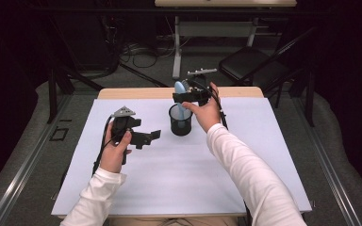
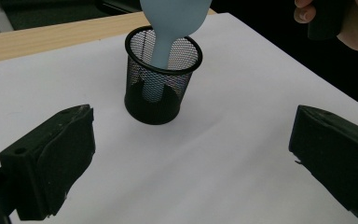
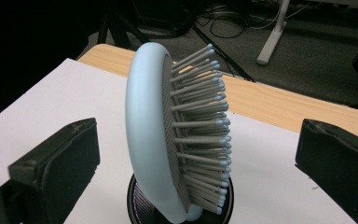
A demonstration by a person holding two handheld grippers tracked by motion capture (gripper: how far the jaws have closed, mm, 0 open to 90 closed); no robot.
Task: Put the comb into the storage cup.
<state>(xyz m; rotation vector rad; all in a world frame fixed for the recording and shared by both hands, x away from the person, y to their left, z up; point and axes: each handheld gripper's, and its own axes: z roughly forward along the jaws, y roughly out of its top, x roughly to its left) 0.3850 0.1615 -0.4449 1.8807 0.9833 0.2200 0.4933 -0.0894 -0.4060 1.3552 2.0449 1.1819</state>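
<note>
A light blue hairbrush [image 1: 181, 90] [image 3: 147, 130] stands handle-down in a black mesh cup [image 1: 180, 123] [image 2: 154, 100] near the middle back of the white sheet. My right gripper [image 1: 190, 95] [image 3: 198, 135] is at the brush's head, open; its two jaws stand wide on either side of the head with clear gaps and do not touch it. My left gripper [image 1: 147, 137] [image 2: 191, 140] is held left of the cup, a little above the sheet, pointing toward it. It is open with nothing between its jaws. The brush's bristles face the right jaw in the right gripper view.
A white sheet [image 1: 179, 174] covers most of the wooden table [image 1: 136, 92]. Behind the table are a dark folding chair [image 1: 254, 66], a desk's legs [image 1: 176, 52] and cables on the floor.
</note>
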